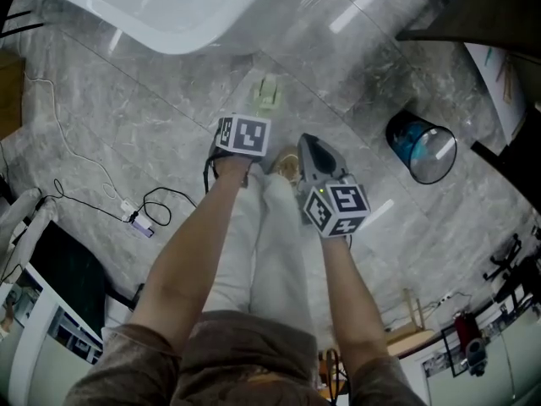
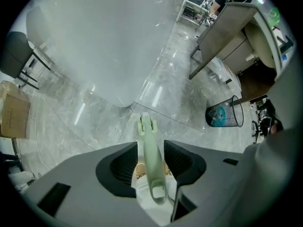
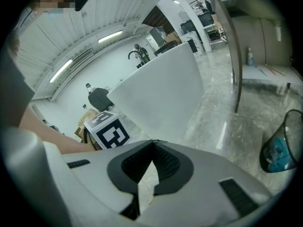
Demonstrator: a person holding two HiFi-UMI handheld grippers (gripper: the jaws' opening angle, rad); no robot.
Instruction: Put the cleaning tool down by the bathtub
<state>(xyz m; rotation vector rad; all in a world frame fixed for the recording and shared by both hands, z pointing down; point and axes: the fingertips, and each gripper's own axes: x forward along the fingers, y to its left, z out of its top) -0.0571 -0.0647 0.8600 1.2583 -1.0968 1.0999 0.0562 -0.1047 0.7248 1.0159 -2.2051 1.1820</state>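
While our left gripper (image 2: 151, 149) stands spread wide, the pale green cleaning tool (image 2: 147, 138) sits loose btwn its pads, head toward the bathtub (image 2: 104, 41) close by; right gripper (image 3: 152, 144) pressed together, empty

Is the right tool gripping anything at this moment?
No, the right tool has its jaws closed tip to tip, and only bare floor shows through the gap below them.

Both forearms (image 1: 199, 252) extended downward, left gripper (image 2: 150, 148) fingers (image 2: 124, 162) spread wide, right gripper (image 3: 152, 145) fingers (image 3: 137, 163) closed together
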